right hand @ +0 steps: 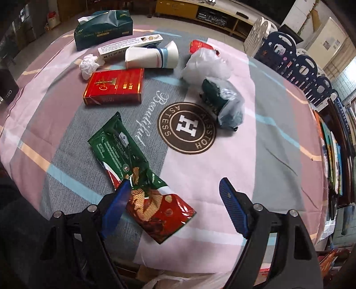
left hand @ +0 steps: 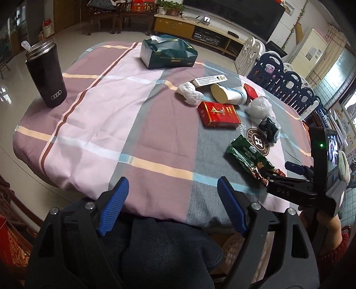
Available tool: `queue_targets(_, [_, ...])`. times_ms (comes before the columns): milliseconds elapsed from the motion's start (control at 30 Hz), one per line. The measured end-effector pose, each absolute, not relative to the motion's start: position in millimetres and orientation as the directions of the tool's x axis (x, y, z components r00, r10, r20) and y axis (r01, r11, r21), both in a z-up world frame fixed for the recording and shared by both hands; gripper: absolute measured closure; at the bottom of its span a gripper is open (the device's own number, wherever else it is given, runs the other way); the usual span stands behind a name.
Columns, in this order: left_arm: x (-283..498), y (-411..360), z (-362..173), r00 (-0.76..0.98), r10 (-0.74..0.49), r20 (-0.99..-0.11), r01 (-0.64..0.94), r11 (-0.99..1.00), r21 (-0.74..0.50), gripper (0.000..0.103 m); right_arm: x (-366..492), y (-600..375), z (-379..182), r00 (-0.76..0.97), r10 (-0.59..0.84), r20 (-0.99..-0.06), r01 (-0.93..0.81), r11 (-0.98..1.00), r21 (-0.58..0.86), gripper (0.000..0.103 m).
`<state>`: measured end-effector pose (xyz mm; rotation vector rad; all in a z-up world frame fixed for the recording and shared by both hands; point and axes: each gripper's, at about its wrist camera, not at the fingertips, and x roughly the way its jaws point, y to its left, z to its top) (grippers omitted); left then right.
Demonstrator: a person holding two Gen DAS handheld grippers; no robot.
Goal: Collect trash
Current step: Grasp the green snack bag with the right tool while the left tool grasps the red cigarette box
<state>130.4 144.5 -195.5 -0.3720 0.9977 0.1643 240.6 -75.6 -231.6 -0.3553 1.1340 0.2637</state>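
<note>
A home living room — shown by the long yellow-and-white low TV cabinet (left hand: 195, 26) under a big dark television screen (left hand: 233, 13), dark carved wooden chairs (left hand: 104, 20) on a glossy tiled floor, and a tall white standing air conditioner (left hand: 311, 46). A navy-and-white plastic playpen fence (left hand: 287, 82) and a round table under a pink-and-grey checked cloth (left hand: 111, 111) — plainly domestic.
</note>
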Motion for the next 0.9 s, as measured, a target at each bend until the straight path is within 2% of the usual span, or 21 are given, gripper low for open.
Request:
queue_targets(67, [131.1, 145.6, -198.3, 0.53, -0.037, -0.847, -0.305, 0.924, -0.232, 0.021, 240.6, -73.6, -236.8, 0.382, 0.044, -0.923, -0.385, 0.916, -0.115, 0.023])
queue_targets(133, [131.7, 146.6, -200.0, 0.527, -0.04, -0.849, -0.309, 0.921, -0.235, 0.021, 237.2, -67.5, -241.2, 0.376, 0.04, -0.926, -0.392, 0.912, -0.12, 0.029])
queue_targets(200, [131.9, 147.0, -200.1, 0.527, -0.041, -0.849, -0.31, 0.921, -0.237, 0.021, 232.4, -62.7, -244.3, 0.371, 0.036, -0.928, -0.399, 0.908, -0.124, 0.048])
queue_targets(300, [132.2, 148.4, -199.9, 0.528, -0.039, -0.848, -0.314, 0.919, -0.238, 0.021, 229.2, -62.5, -246.2, 0.352, 0.064, -0.934, -0.389, 0.918, -0.084, 0.065])
queue_targets(400, [132.2, 148.7, -200.0, 0.527, -0.035, -0.849, -0.318, 0.919, -0.235, 0.021, 227.5, -65.7, -244.0, 0.358, 0.077, -0.93, -0.368, 0.928, -0.065, 0.072])
queue_targets(667, [138.0, 148.9, -208.8, 0.494, -0.019, -0.869, -0.355, 0.908, -0.222, 0.021, 218.5, -101.8, -220.8, 0.367, 0.195, -0.909, -0.263, 0.96, 0.099, 0.073])
queue_targets(900, [149.4, 135.6, -211.6, 0.473, -0.008, -0.881, -0.338, 0.922, -0.19, 0.019, 202.1, -136.0, -212.4, 0.373, 0.232, -0.898, -0.199, 0.966, 0.167, 0.073])
